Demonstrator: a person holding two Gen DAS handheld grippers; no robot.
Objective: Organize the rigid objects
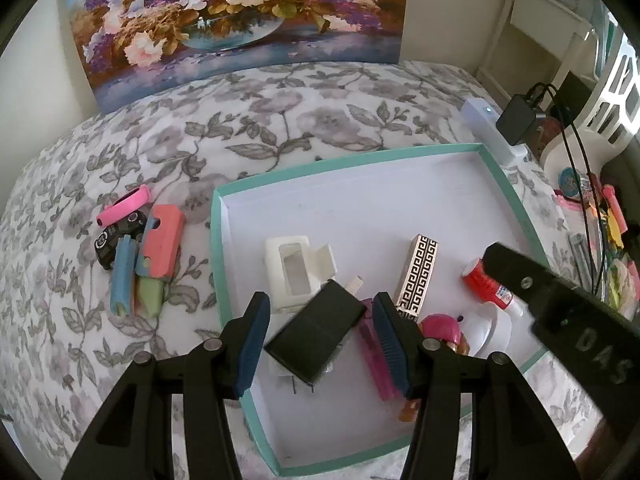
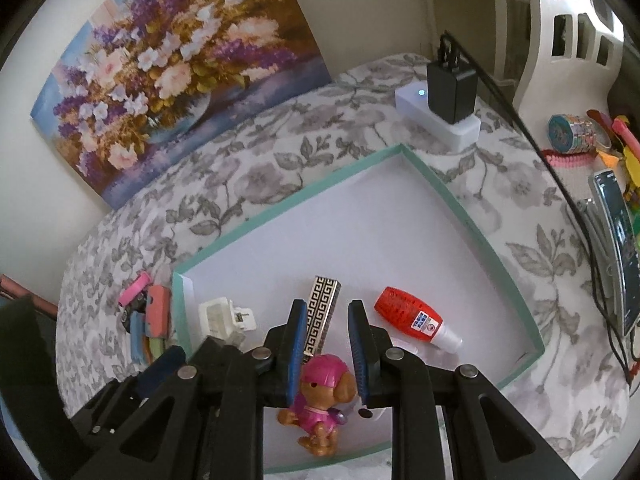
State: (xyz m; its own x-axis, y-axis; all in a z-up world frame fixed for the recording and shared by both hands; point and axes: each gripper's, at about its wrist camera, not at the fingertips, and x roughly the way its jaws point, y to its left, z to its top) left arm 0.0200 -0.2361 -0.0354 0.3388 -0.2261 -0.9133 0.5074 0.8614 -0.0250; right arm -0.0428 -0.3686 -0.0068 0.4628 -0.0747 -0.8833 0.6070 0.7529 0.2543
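Floral bedspread [image 1: 168, 136] under everything, flower painting [image 1: 236, 16] against the wall. Teal-rimmed tray [image 1: 218, 256] with a white floor holds: white open box [image 1: 292, 272], gold-and-black patterned case [image 1: 418, 276], red bottle [image 2: 414, 320], translucent pink piece [image 1: 374, 356]. My left gripper [image 1: 320, 336] is clamped on a flat black block [image 1: 316, 336], tilted above the tray floor. My right gripper [image 2: 326, 354] pinches the pink-helmet toy dog [image 2: 320, 404] by the head, low in the tray's near corner. Pink, blue and green bits [image 1: 140, 252] sit outside, left of the tray.
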